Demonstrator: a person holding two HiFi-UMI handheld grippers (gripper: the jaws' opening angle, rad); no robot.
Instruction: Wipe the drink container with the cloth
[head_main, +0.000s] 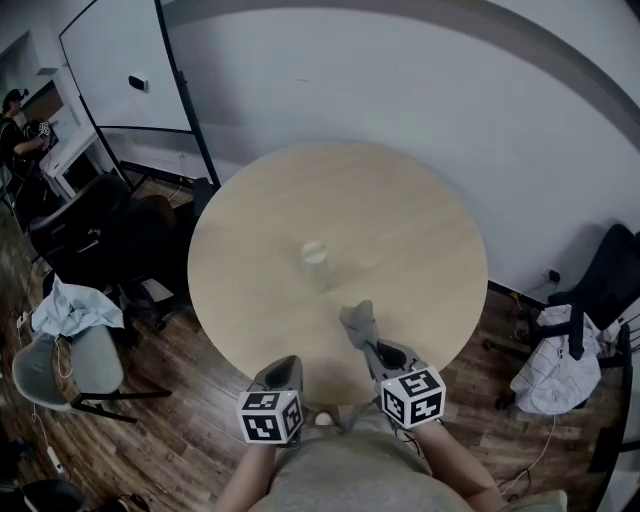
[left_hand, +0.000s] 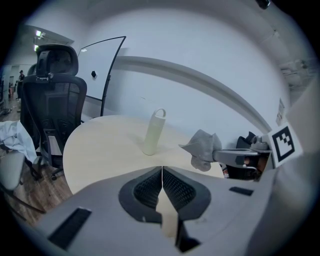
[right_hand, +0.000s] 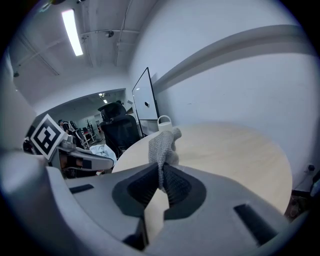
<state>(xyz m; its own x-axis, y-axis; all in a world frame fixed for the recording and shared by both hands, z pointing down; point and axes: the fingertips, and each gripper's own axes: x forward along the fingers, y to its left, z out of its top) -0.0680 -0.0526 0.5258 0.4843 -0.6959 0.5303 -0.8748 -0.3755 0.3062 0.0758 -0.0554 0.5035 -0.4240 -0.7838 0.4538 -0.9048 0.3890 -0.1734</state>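
Note:
A pale green drink bottle (head_main: 316, 262) with a loop handle stands upright near the middle of the round wooden table (head_main: 420, 230). It shows in the left gripper view as the bottle (left_hand: 154, 132), and only its handle (right_hand: 164, 121) peeks out in the right gripper view. My right gripper (head_main: 366, 346) is shut on a grey cloth (head_main: 358, 322), held over the table's near edge, short of the bottle. The cloth (right_hand: 163, 146) stands up from the closed jaws. My left gripper (head_main: 280, 372) is shut and holds nothing, at the table's near rim.
A black office chair (head_main: 95, 235) and a grey chair with clothing (head_main: 70, 330) stand left of the table. Another chair with white cloth (head_main: 565, 345) is at the right. A whiteboard (head_main: 120, 60) leans against the wall at the back left.

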